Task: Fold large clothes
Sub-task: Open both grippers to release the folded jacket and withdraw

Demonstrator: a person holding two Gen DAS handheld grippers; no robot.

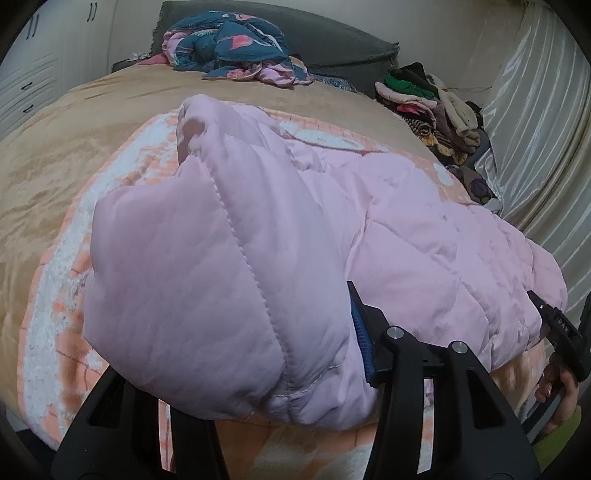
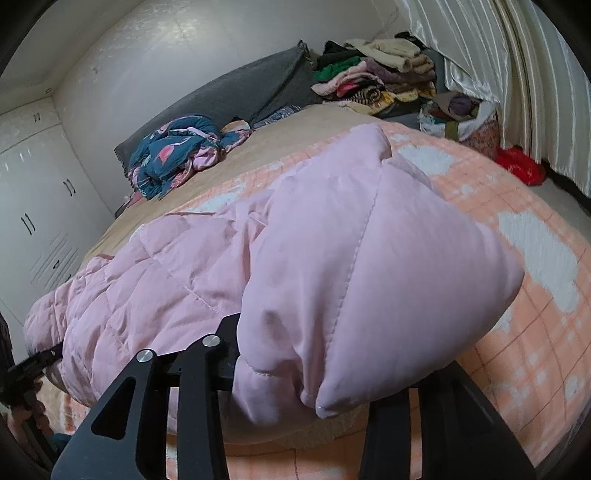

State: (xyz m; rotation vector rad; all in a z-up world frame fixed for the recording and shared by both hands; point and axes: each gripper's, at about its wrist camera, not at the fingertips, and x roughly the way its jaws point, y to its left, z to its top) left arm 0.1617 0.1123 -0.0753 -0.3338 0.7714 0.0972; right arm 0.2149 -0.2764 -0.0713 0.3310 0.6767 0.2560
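Note:
A pale pink quilted jacket (image 1: 406,229) lies across the bed, its near edge folded up into a thick puffy roll. My left gripper (image 1: 236,332) is shut on the roll's left end: the blue pad of one finger (image 1: 360,332) presses the fabric, and the other finger is hidden under it. In the right wrist view my right gripper (image 2: 332,343) grips the other end of the pink jacket (image 2: 184,266). One black finger (image 2: 229,332) touches the cloth and the other is covered. Each gripper shows at the edge of the other's view, at right (image 1: 557,325) and left (image 2: 33,362).
The jacket rests on a peach and white blanket (image 2: 535,332) over a tan sheet (image 1: 92,129). A blue patterned garment (image 1: 236,44) and a grey pillow (image 1: 332,33) lie at the head. A clothes pile (image 2: 373,74) sits by the curtain (image 2: 498,55). Wardrobe doors (image 2: 33,203) stand left.

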